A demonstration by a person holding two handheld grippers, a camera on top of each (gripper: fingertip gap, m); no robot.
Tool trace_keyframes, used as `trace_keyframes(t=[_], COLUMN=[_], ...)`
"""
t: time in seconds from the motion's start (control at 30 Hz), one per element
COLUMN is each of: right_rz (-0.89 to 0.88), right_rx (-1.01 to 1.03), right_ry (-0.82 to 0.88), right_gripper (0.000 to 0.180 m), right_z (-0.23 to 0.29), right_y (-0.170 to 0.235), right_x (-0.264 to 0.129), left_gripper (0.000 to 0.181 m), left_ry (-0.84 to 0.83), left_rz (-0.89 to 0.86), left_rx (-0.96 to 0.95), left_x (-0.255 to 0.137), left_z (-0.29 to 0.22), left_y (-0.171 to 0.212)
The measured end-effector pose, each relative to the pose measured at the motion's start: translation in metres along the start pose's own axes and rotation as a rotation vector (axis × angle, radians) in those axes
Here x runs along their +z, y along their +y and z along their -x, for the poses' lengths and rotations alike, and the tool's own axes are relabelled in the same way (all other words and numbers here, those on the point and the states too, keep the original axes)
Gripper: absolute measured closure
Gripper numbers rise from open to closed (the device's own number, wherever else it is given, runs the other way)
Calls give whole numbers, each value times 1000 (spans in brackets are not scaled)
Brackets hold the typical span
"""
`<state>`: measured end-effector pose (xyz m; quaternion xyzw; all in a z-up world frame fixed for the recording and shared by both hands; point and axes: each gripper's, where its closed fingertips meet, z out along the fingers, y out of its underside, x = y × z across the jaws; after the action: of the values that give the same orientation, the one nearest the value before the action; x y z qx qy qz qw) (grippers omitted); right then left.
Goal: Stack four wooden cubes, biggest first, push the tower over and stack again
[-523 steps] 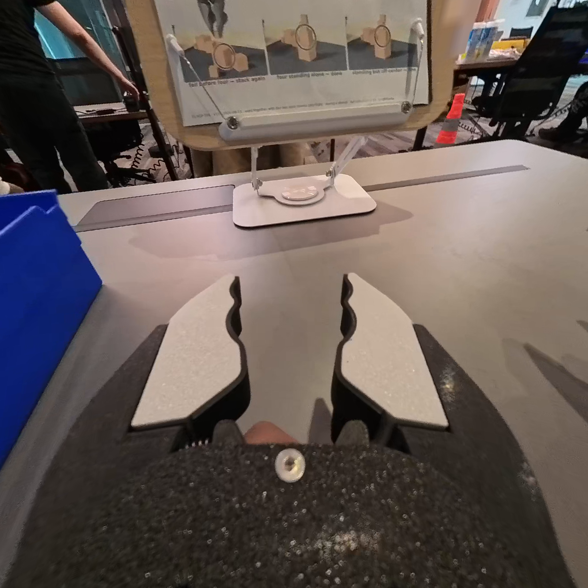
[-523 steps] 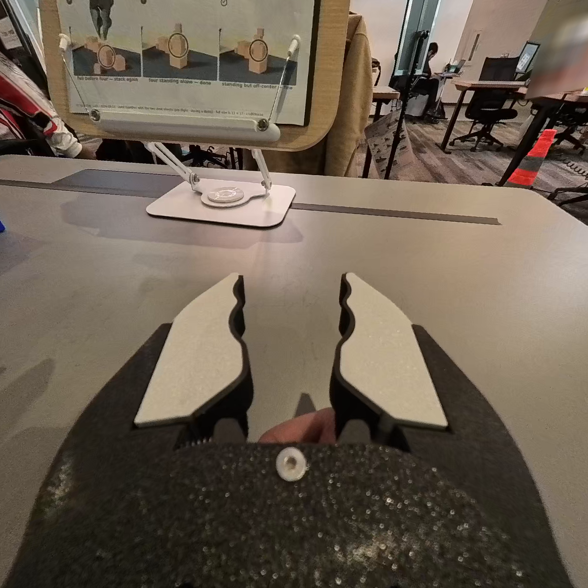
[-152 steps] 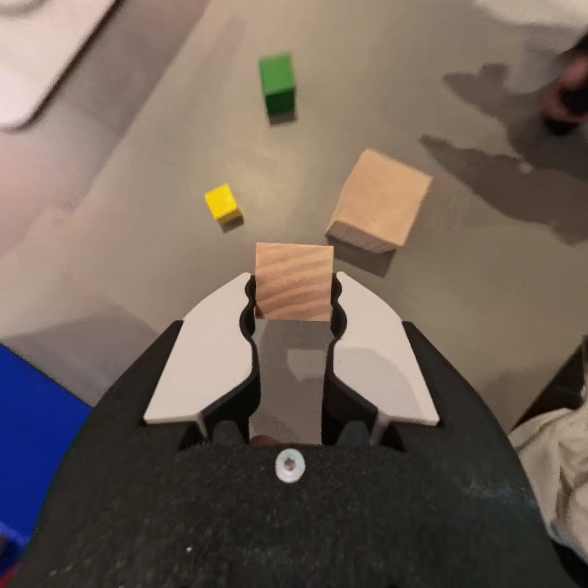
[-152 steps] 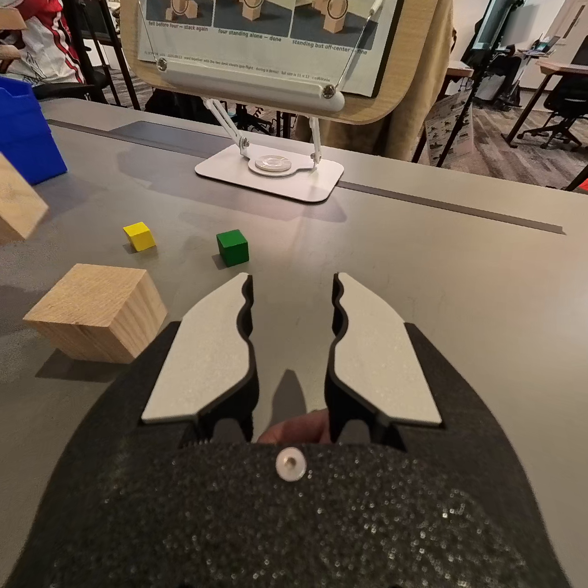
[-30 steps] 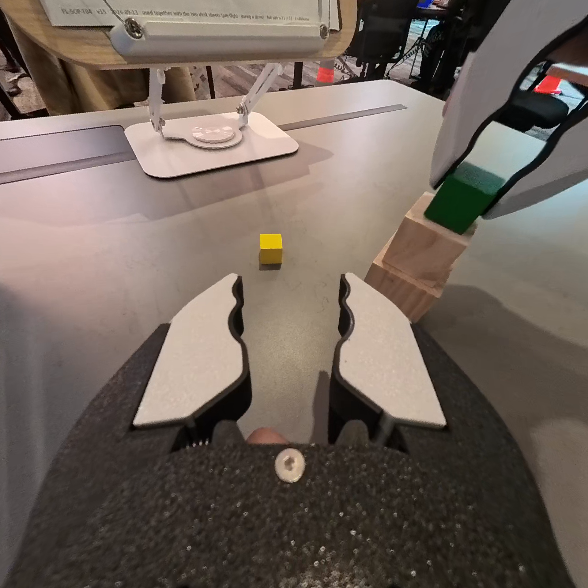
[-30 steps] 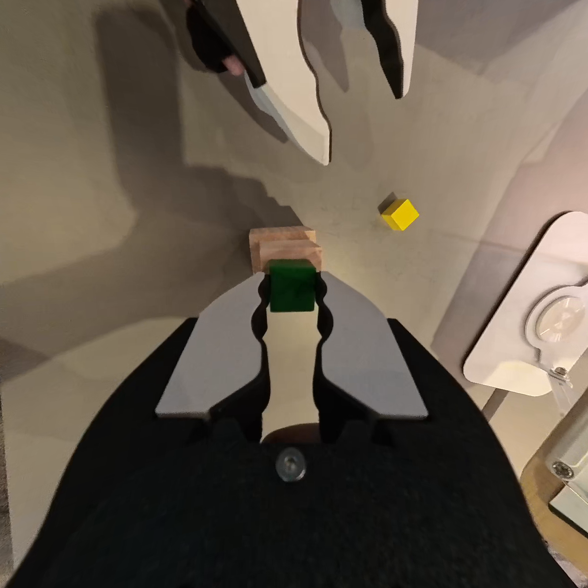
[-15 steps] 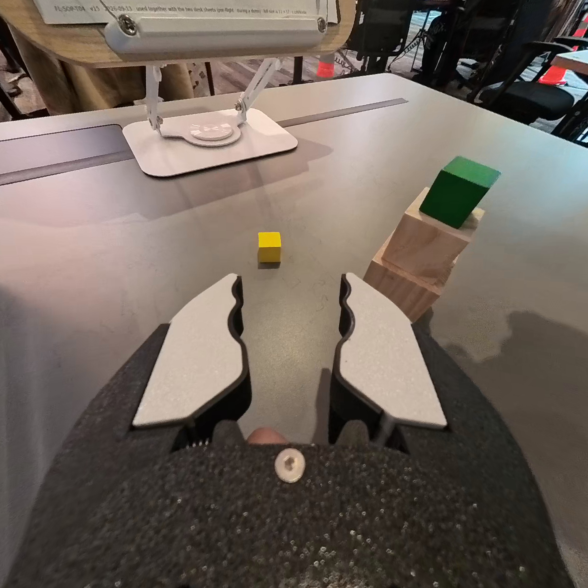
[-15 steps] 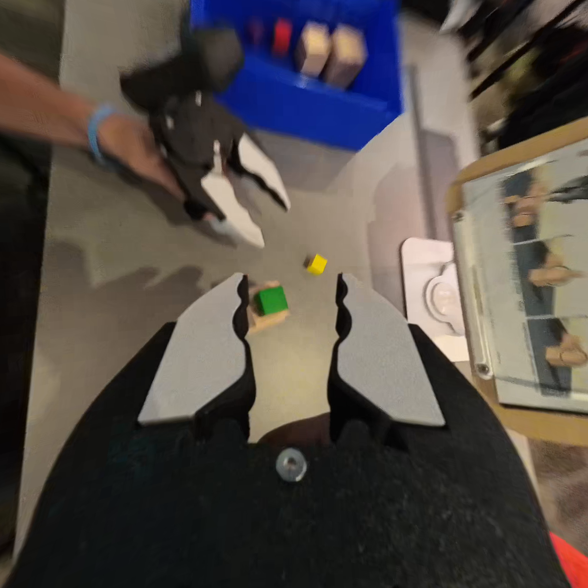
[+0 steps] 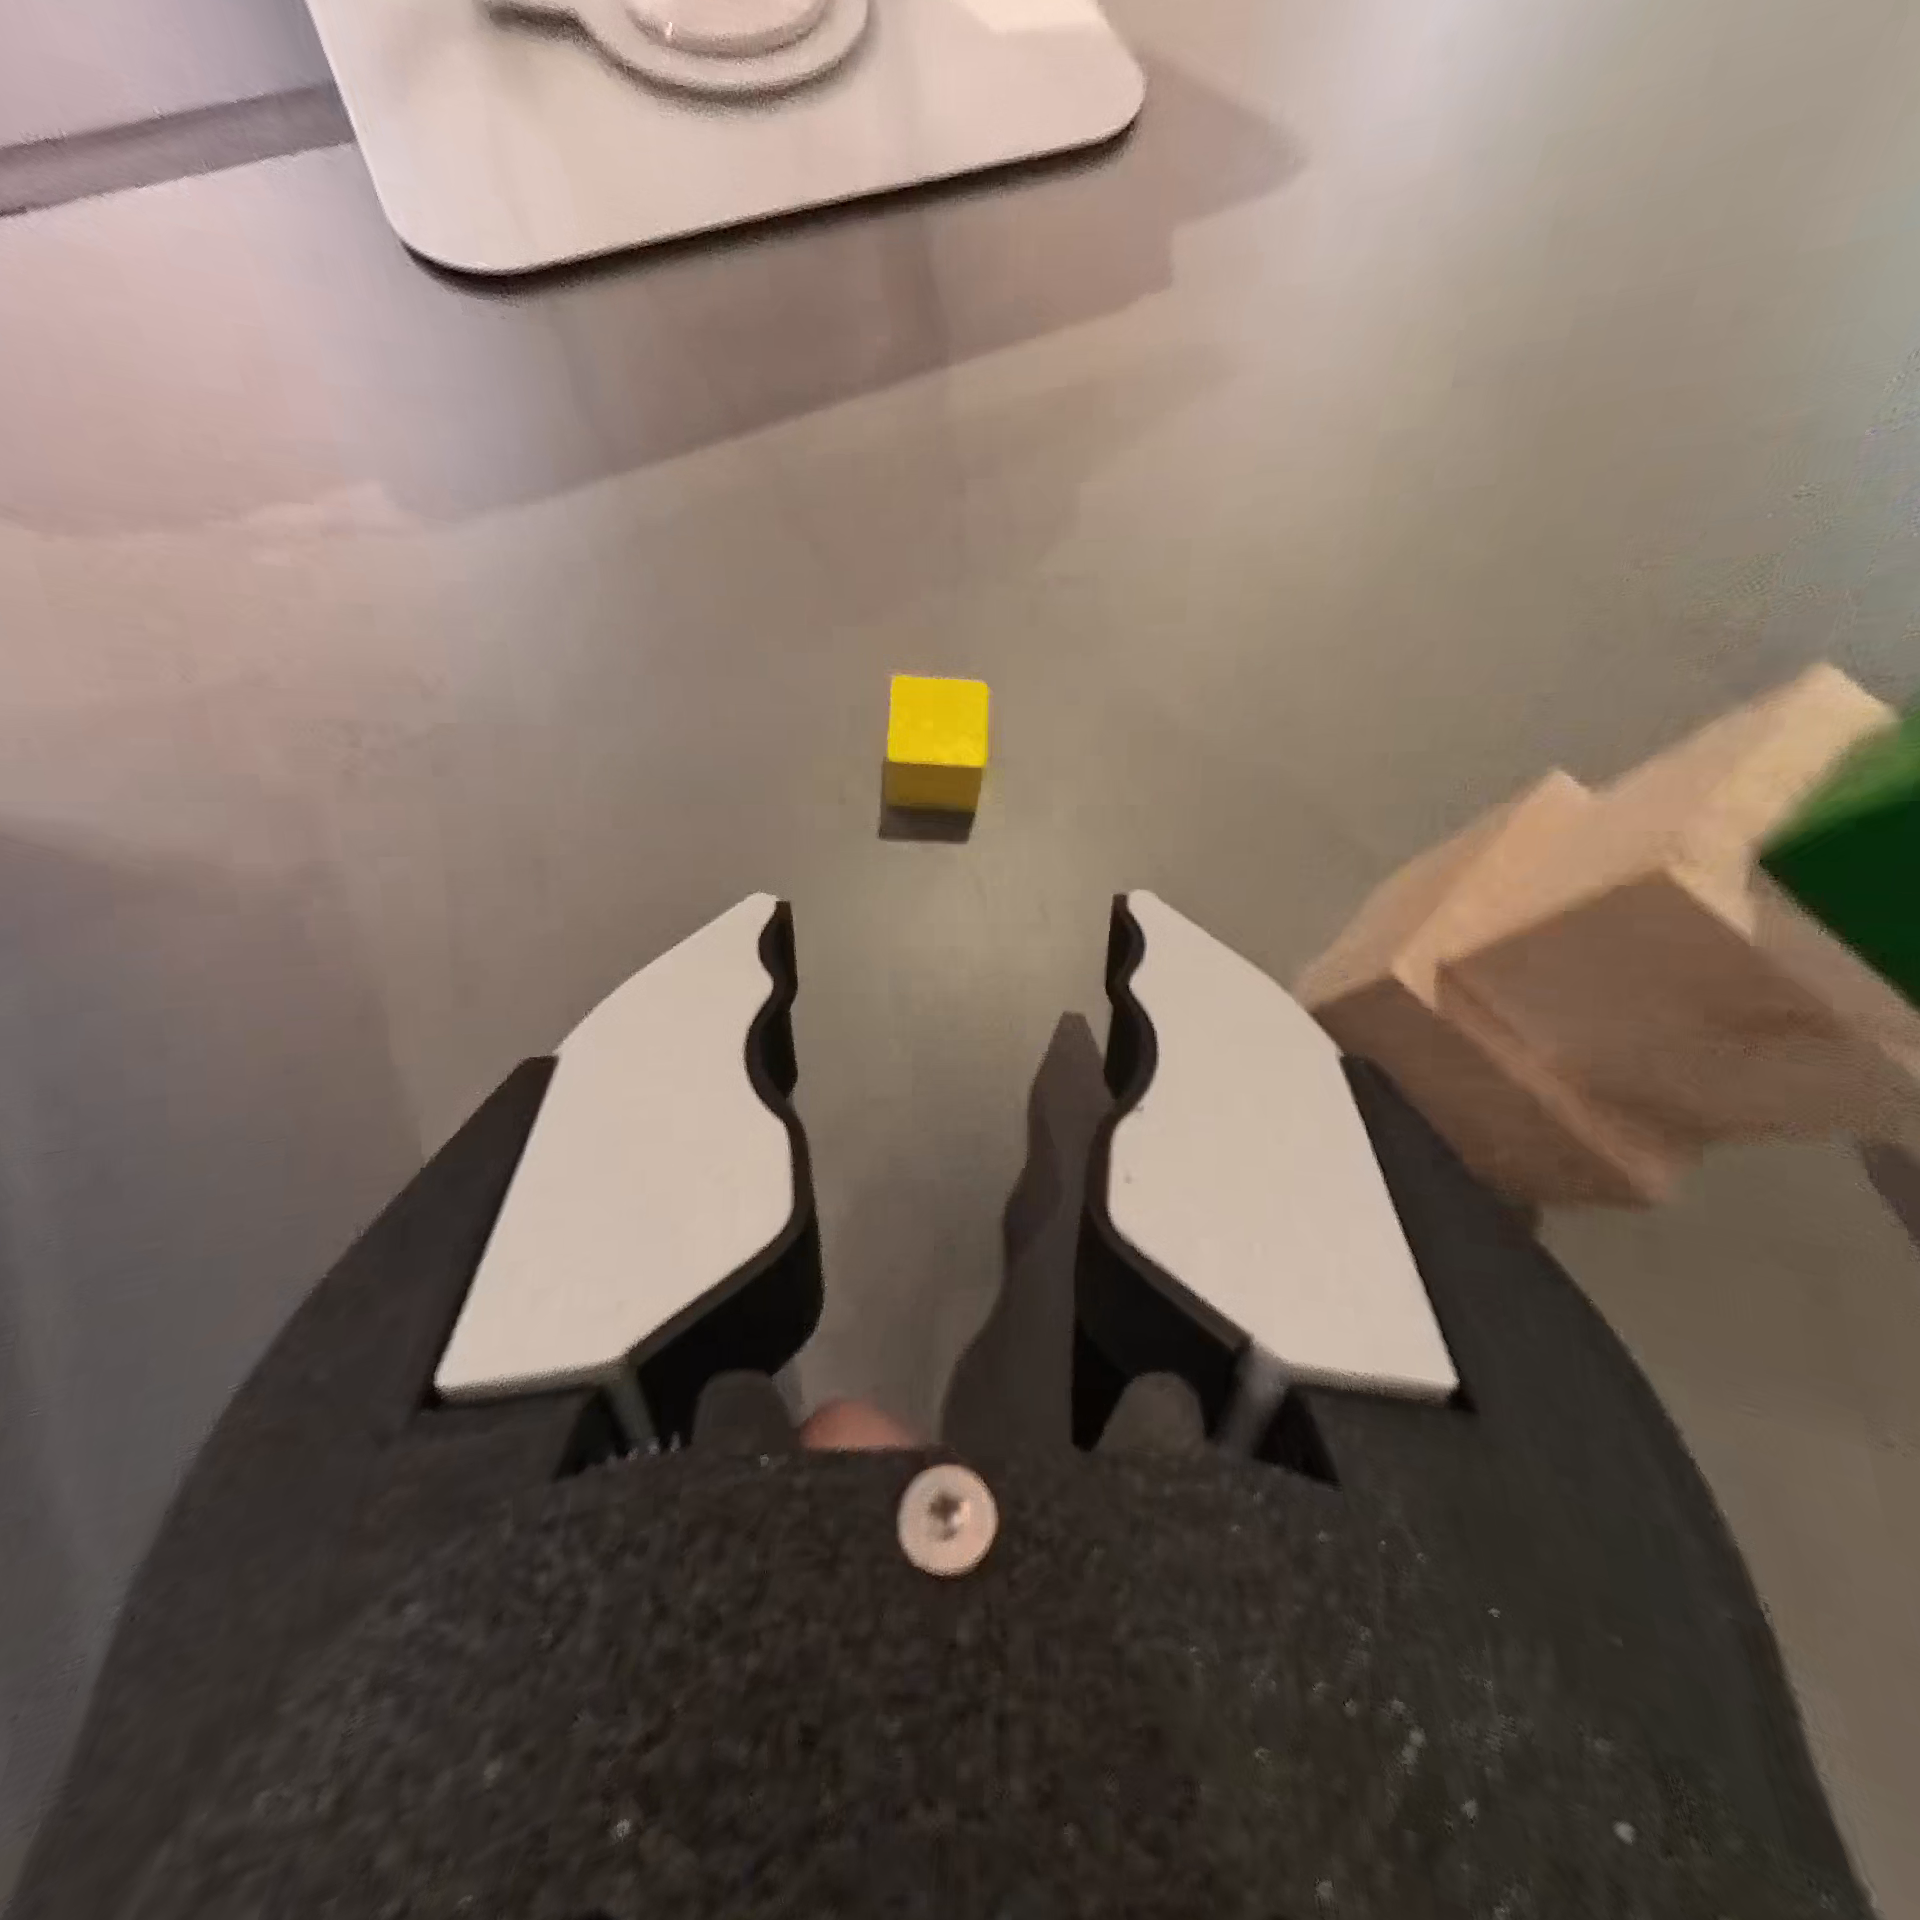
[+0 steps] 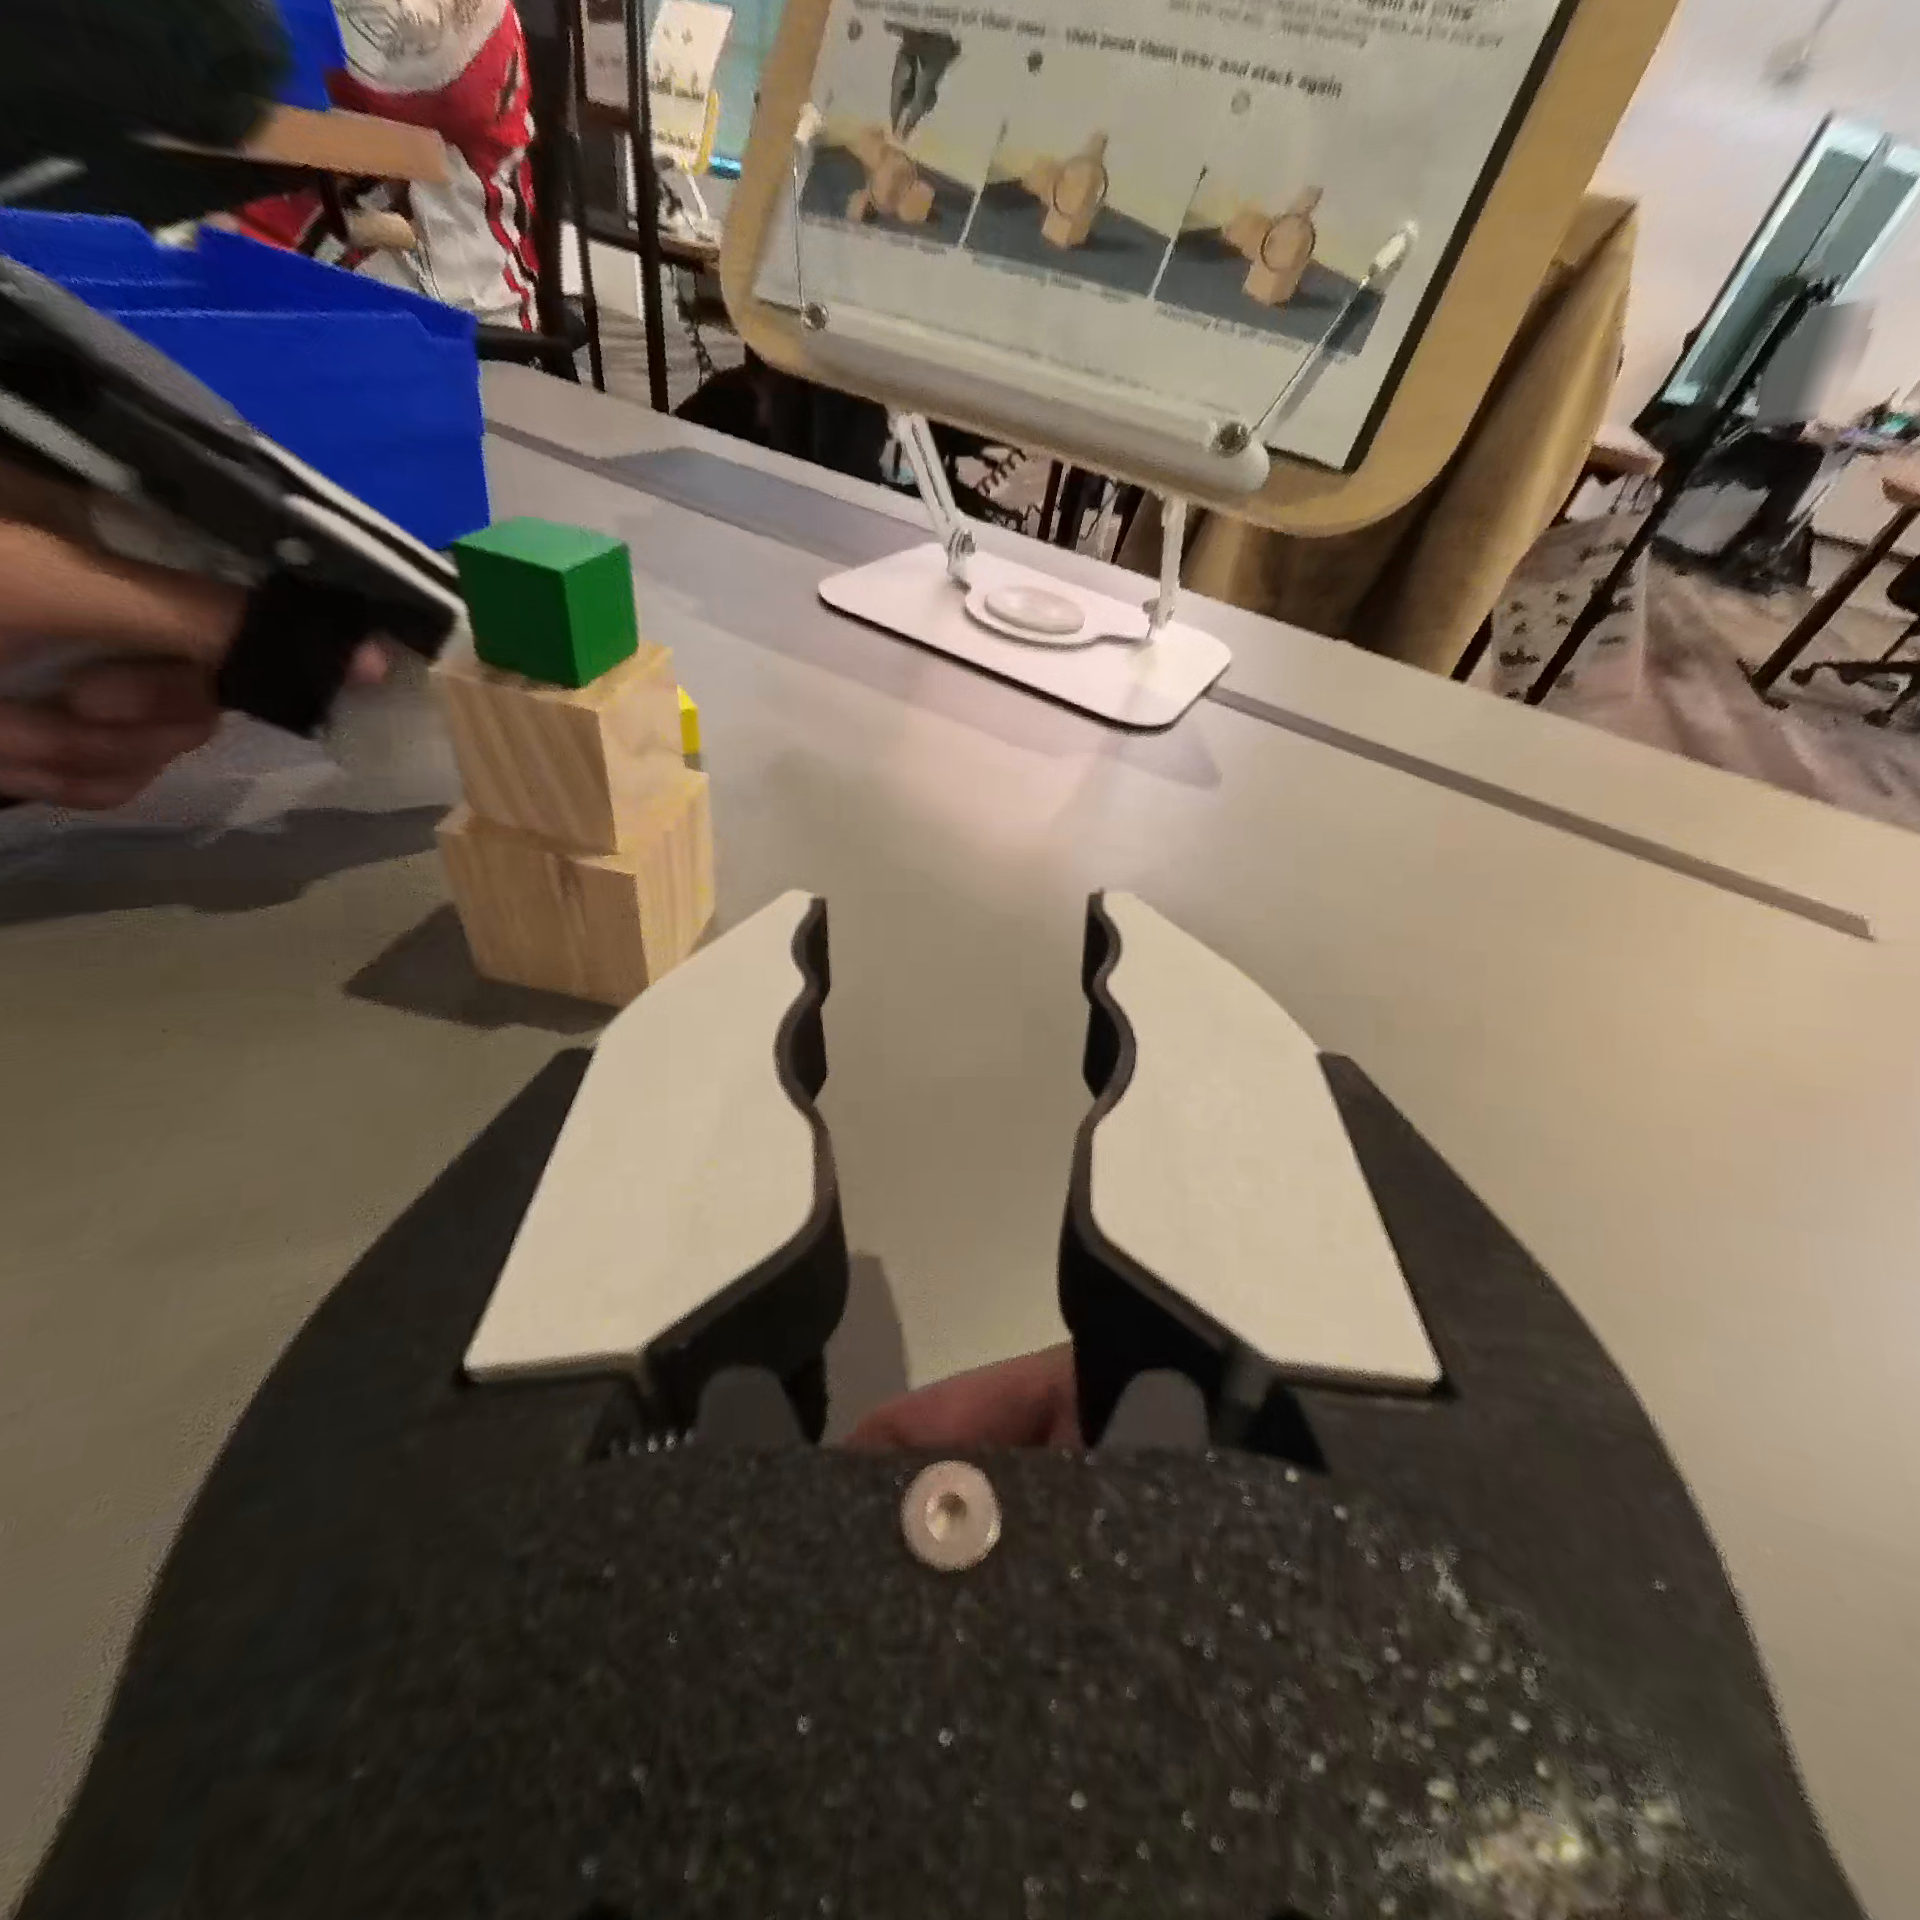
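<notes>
Three cubes stacked on the grey table (image 10: 1351, 987): green cube (image 10: 545, 603) atop two bare wooden cubes (image 10: 577, 821). Yellow cube (image 9: 934, 755), the last, sits alone on the tabletop just beyond the left gripper (image 9: 943, 909), slightly left of centreline, faces roughly square to the fingers. Left gripper spread, empty; nearer hand by far. Right gripper (image 10: 954, 909) spread, empty, beside the tower.
</notes>
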<state>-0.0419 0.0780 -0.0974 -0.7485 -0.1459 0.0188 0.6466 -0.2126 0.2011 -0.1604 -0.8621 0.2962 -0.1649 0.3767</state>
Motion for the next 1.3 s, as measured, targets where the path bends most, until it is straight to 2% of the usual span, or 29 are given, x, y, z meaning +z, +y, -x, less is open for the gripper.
trace_keyframes(t=[0.13, 0.33, 0.37, 0.43, 0.63, 0.77, 0.9, 1.0, 1.13, 1.3], right_rz=[-38, -54, -61, -77, -114, -142, -150, -157, -151, -166], right_rx=[-14, -6, -12, -24, -24, 1, 41, 63, 41, 22], right_ry=[-12, -51, -55, -59, -65, -80, -117, -128, -122, -115], right_gripper=[135, 137, 137, 140, 144, 145, 146, 146, 146, 146], right_z=[1, 5, 7, 8, 9, 7, 7, 5, 7, 9], right_y=[-4, -6, -7, -9, -12, -14, -15, -15, -15, -16], right_x=[-1, -1, -2, -3, -7, -10, -11, -11, -11, -13], left_gripper=[126, 130, 135, 159, 160, 160, 160, 160, 160, 160], left_ry=[-36, -40, -43, -18, 29, 109, 272, 407, 482, 463], left_rz=[87, 195, 204, 210, 231, 180, 97, 87, 124, 171], left_rx=[-18, 18, 23, 38, 152, 270, 403, 501, 564, 653], left_x=[19, 39, 42, 47, 44, 21, -33, -77, -104, -94], left_z=[5, 5, 6, 4, 1, -3, -31, -64, -98, -115], left_y=[-17, -19, -19, -17, -17, -41, -84, -99, -92, -71])
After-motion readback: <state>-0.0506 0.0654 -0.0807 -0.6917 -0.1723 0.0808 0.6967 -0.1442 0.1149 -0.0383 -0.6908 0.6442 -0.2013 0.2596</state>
